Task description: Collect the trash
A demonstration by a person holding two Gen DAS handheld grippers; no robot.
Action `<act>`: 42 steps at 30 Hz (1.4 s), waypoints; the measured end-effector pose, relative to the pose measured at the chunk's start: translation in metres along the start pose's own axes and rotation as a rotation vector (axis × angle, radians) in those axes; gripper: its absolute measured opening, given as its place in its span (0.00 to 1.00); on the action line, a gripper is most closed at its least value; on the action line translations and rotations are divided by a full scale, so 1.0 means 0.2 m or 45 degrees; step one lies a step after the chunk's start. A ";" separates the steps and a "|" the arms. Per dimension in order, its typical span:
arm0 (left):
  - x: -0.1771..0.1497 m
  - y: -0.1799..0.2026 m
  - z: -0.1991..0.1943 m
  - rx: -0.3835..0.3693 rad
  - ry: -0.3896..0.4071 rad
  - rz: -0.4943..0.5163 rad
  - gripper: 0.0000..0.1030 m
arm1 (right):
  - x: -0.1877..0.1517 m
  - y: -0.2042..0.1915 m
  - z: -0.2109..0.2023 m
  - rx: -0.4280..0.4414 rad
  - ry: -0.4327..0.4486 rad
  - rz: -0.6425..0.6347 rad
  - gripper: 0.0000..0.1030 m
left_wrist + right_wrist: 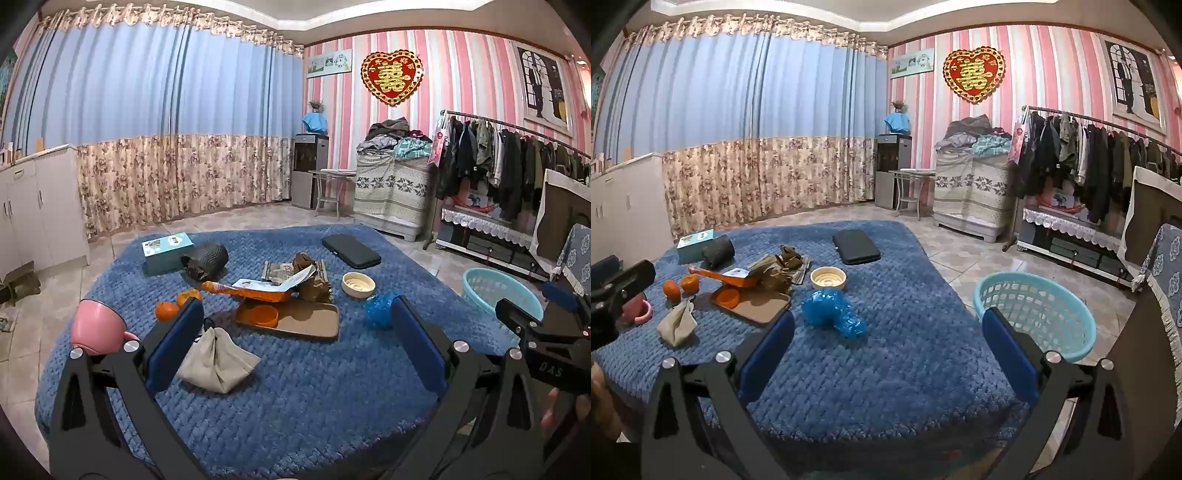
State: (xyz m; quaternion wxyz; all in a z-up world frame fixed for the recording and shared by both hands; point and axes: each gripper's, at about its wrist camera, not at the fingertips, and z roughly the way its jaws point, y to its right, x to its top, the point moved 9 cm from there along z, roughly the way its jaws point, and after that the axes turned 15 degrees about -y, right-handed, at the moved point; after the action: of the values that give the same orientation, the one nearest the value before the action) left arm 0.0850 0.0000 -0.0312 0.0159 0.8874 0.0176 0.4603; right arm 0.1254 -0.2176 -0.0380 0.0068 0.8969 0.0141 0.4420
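A blue rug (295, 387) covers a low surface strewn with litter. A crumpled grey-white wrapper (218, 360) lies just ahead of my left gripper (295, 343), which stands open and empty. A crumpled blue plastic bag (833, 312) lies ahead of my right gripper (886, 343), also open and empty. Brown crumpled paper (314, 280) and an orange packet (255, 291) sit behind a brown tray (314, 321). A light-blue basket (1038, 314) stands on the floor to the right of the rug.
Two oranges (177, 304), a pink cup (98, 326), a cream bowl (358, 284), a black case (351, 251), a teal box (168, 253) and a dark roll (207, 260) lie on the rug. A clothes rack (1089, 162) and covered cabinet (971, 192) stand at the right.
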 end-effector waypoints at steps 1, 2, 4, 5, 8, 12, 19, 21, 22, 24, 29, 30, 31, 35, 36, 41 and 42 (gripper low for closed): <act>0.00 0.00 0.00 0.000 0.002 0.001 0.95 | 0.00 0.00 0.00 0.000 0.002 -0.001 0.96; 0.00 0.00 0.00 0.000 0.005 0.001 0.95 | 0.00 0.00 0.00 0.003 -0.001 0.006 0.96; 0.00 0.00 0.00 0.000 0.005 0.001 0.95 | 0.00 0.01 0.00 0.001 -0.001 0.004 0.96; 0.00 0.00 0.00 0.000 0.005 0.000 0.95 | 0.00 0.01 0.00 0.001 -0.002 0.004 0.96; 0.00 0.00 0.00 0.001 0.006 0.003 0.95 | 0.00 0.01 -0.01 0.000 0.008 0.006 0.96; 0.00 0.00 0.00 0.003 0.010 0.007 0.95 | 0.01 0.02 0.00 -0.002 0.007 0.008 0.96; 0.00 0.00 0.00 0.003 0.011 0.010 0.95 | 0.03 0.03 -0.01 0.000 0.008 0.009 0.96; 0.00 0.00 0.00 0.005 0.012 0.011 0.95 | 0.02 0.03 -0.01 -0.002 0.009 0.009 0.96; 0.00 0.00 0.00 0.005 0.012 0.011 0.95 | 0.02 0.02 -0.01 -0.001 0.010 0.010 0.96; 0.00 0.00 0.00 0.006 0.011 0.010 0.95 | 0.03 0.05 -0.02 -0.001 0.008 0.007 0.96; 0.00 0.00 0.00 0.004 0.012 0.012 0.95 | 0.03 0.05 -0.02 -0.007 0.011 0.006 0.96; 0.00 0.00 0.00 0.006 0.014 0.014 0.95 | 0.02 0.04 -0.02 -0.005 0.010 0.006 0.96; 0.00 0.00 0.00 0.007 0.013 0.013 0.95 | 0.02 0.04 -0.02 -0.005 0.009 0.006 0.96; 0.00 0.00 0.00 0.006 0.014 0.013 0.95 | 0.02 0.04 -0.02 -0.004 0.011 0.006 0.96; 0.00 0.00 0.00 0.007 0.013 0.015 0.95 | 0.02 0.04 -0.02 -0.006 0.011 0.006 0.96; 0.00 0.00 0.00 0.006 0.013 0.014 0.95 | 0.03 0.05 -0.02 -0.005 0.010 0.008 0.96; 0.00 0.00 0.00 0.007 0.013 0.014 0.95 | 0.03 0.05 -0.02 -0.006 0.009 0.008 0.96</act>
State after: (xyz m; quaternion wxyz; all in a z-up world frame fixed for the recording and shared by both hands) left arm 0.0847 -0.0006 -0.0301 0.0109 0.8852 0.0140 0.4649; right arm 0.1249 -0.2273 -0.0306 0.0074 0.8953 0.0102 0.4453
